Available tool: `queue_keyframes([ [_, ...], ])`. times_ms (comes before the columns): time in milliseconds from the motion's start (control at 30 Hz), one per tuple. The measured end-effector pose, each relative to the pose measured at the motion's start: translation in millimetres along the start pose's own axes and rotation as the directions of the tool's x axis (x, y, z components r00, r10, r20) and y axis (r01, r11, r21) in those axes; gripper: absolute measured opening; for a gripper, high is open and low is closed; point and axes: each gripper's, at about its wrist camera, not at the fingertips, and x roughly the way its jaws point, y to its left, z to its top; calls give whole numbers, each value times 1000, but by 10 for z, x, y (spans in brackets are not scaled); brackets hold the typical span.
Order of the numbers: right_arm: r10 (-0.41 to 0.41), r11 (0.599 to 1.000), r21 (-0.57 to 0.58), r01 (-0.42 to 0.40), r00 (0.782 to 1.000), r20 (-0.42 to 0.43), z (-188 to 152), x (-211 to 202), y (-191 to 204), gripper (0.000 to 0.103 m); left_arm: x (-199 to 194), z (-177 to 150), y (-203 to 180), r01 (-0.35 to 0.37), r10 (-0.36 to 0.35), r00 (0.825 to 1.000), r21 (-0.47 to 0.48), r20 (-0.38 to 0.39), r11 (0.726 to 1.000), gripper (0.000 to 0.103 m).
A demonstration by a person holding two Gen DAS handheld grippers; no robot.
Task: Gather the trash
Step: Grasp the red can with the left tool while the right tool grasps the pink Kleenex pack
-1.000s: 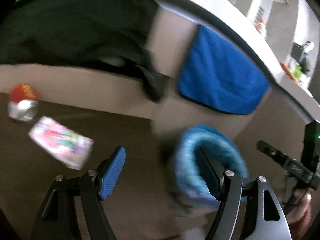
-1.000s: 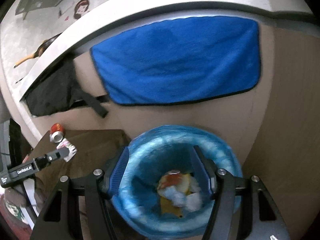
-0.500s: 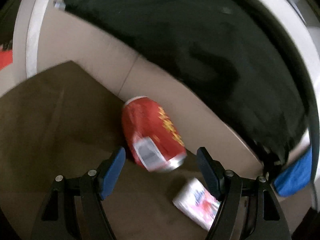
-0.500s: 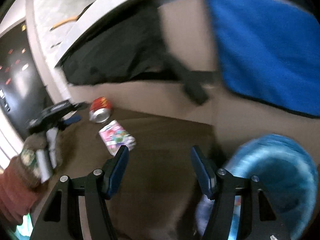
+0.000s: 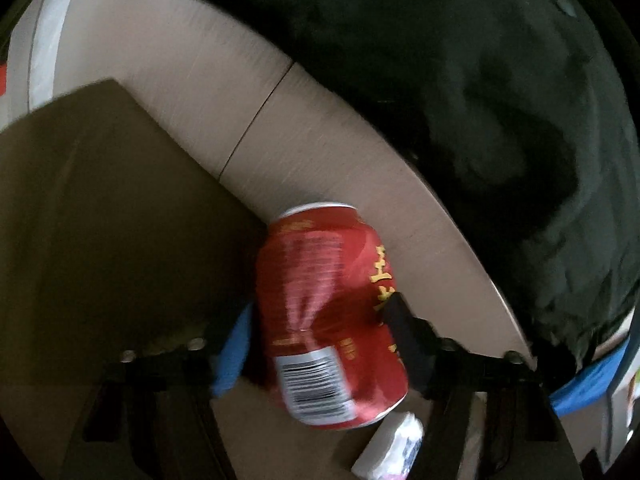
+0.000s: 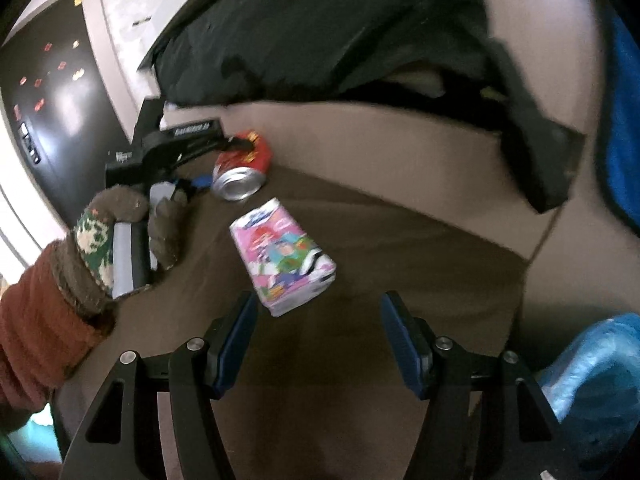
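Note:
A dented red drink can lies on its side on the brown mat, against the beige wall. My left gripper is open with its two fingers on either side of the can; I cannot tell if they touch it. In the right wrist view the can lies at the far left with the left gripper around it. A pink tissue pack lies on the mat just ahead of my right gripper, which is open and empty. The pack's end also shows in the left wrist view.
A blue-lined trash bin stands at the lower right. A black cloth and a blue towel hang over the beige wall above the brown mat. A gloved hand holds the left gripper.
My left gripper has moved forward so the can now sits between its fingers. My right gripper has swung left from the bin toward the tissue pack.

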Motion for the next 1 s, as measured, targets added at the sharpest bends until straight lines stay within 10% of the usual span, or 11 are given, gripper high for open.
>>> queue_keyframes([
  [433,14,999,-42,-16,999,-48,334,467,184,61,-1463,-585,-10,-48,21,994,252,108,966,38],
  [1000,-119,980,-177,91,980,-157,422,908,695,62,-1268,-566,514,9,-16,999,158,42,987,63],
])
